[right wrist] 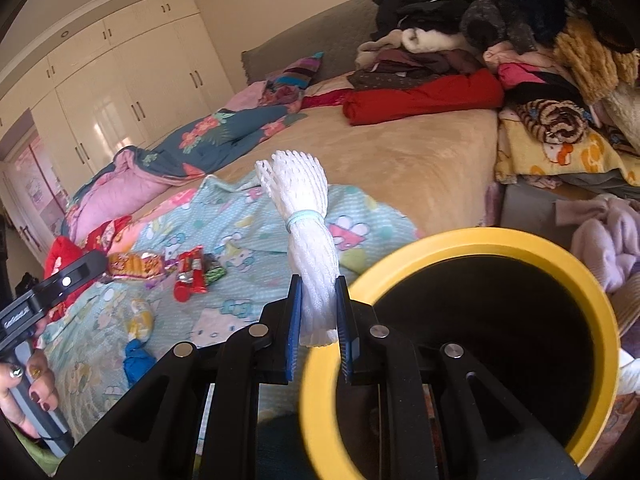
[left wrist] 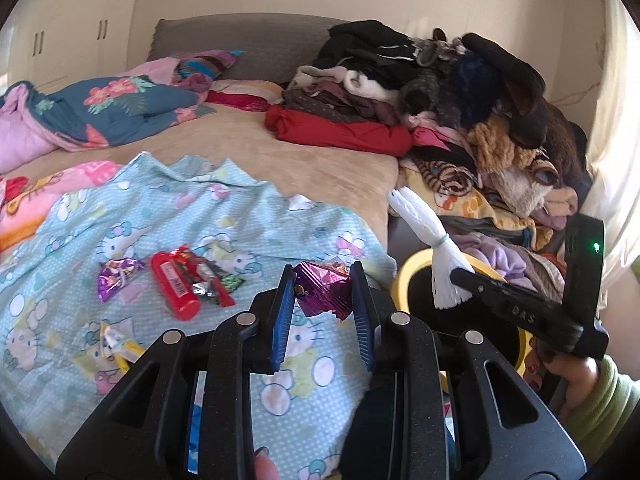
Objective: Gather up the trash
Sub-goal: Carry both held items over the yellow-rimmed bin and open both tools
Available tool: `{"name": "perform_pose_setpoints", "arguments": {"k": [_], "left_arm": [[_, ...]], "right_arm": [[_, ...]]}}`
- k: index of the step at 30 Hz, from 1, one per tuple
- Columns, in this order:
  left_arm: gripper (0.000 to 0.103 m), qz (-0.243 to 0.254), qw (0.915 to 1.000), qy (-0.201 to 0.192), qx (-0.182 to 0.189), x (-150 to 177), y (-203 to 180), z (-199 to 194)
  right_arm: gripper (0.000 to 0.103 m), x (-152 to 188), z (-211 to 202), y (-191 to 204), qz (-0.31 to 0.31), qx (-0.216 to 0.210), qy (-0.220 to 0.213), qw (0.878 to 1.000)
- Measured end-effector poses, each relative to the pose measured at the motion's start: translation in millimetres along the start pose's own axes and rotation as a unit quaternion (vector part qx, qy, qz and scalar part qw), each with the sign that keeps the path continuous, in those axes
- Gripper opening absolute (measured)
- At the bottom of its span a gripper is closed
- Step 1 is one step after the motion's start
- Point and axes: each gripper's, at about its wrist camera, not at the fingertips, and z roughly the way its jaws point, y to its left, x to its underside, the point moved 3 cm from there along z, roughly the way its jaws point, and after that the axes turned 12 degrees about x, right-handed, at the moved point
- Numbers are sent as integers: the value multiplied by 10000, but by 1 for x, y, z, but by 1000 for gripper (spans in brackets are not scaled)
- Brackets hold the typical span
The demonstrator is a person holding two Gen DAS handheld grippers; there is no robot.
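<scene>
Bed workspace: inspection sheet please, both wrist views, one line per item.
Surface: bed with a tan cover; a light blue cartoon sheet is spread over the near part.
Job's things: purple wrapper in the left tool; white foam net in the right tool; yellow-rimmed bin beside the bed.
Clutter: red wrapper, small purple wrapper, yellow wrapper and blue scrap on the sheet.
Grippers: left tool shut on the purple wrapper; right tool shut on the foam net.
Cables: nothing seen.
Surroundings: clothes pile, floral quilt, white wardrobe.
</scene>
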Motion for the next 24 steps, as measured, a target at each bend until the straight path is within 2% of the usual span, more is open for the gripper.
{"name": "perform_pose_setpoints", "arguments": {"k": [13, 24], "left_arm": [[21, 312, 9987, 182, 358, 4, -44, 24], [21, 520, 9956, 348, 697, 12, -82, 45]], "right_arm": [[16, 3, 0, -79, 723, 408, 137, 9965], [16, 13, 4, -112, 914, 587, 373, 9934]]}}
